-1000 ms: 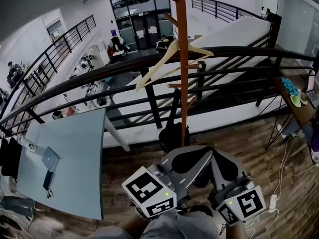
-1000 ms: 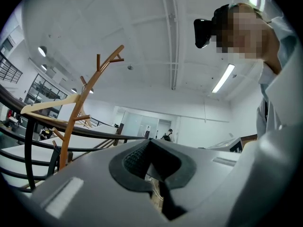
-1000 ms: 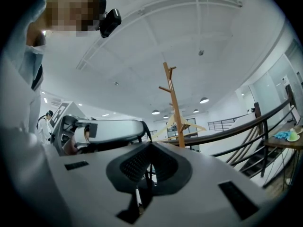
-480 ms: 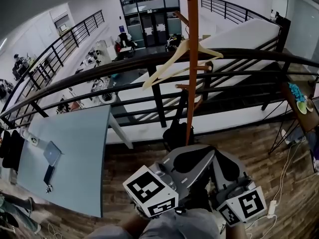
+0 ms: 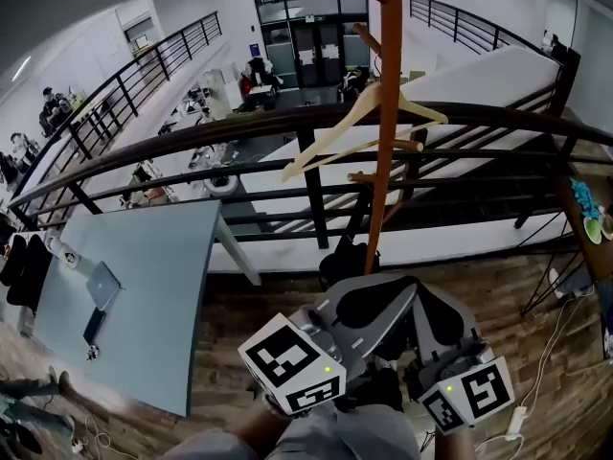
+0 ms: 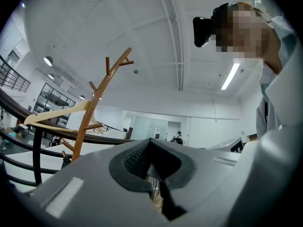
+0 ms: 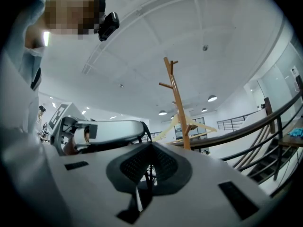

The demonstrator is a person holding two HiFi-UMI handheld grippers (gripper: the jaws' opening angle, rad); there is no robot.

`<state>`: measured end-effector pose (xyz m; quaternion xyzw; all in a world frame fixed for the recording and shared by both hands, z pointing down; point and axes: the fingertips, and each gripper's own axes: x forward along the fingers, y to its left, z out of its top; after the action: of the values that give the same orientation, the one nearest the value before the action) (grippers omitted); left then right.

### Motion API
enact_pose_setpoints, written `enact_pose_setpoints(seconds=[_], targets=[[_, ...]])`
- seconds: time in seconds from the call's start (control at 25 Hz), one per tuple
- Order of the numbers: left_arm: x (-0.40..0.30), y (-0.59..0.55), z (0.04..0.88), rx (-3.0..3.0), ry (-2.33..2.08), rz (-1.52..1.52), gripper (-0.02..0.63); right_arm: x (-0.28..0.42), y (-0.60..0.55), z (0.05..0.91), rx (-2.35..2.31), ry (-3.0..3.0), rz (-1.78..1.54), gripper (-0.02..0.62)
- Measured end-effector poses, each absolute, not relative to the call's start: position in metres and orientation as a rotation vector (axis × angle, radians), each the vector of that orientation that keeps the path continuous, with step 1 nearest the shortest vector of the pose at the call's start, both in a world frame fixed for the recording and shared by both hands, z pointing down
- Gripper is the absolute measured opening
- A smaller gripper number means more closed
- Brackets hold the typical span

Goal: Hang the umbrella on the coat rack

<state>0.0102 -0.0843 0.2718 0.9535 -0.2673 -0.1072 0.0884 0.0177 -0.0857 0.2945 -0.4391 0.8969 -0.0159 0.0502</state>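
Note:
The orange-brown coat rack (image 5: 387,113) stands by the black railing, a pale wooden hanger (image 5: 369,123) on one peg. A black object (image 5: 347,253), seemingly the umbrella, hangs from a low peg by a strap, down beside the pole. Low in the head view, my left gripper (image 5: 388,300) and right gripper (image 5: 439,316) sit side by side, short of the rack, touching nothing. Both are shut and empty: left gripper (image 6: 150,143), right gripper (image 7: 151,148). The rack (image 6: 87,122) (image 7: 177,108) rises beyond the jaws in both gripper views.
A black metal railing (image 5: 239,127) runs across behind the rack, with a lower floor beyond. A pale blue table (image 5: 144,295) carrying a laptop stands at left. A small table (image 5: 584,218) and floor cables (image 5: 536,372) are at right. The floor is wood.
The head view has shifted, so the rack and hanger appear further right and higher. Both grippers stay shut and almost where they were.

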Motion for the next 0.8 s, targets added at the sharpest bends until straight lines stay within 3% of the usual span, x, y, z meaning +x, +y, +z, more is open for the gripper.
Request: enact_pose_setpoints(seconds=[0.8], targets=[[0.034,-0.181,0.252,2.796,-0.990,-0.348,0.002,0.043,-0.184,0.274,-1.166,2.831,-0.025,-0.002]])
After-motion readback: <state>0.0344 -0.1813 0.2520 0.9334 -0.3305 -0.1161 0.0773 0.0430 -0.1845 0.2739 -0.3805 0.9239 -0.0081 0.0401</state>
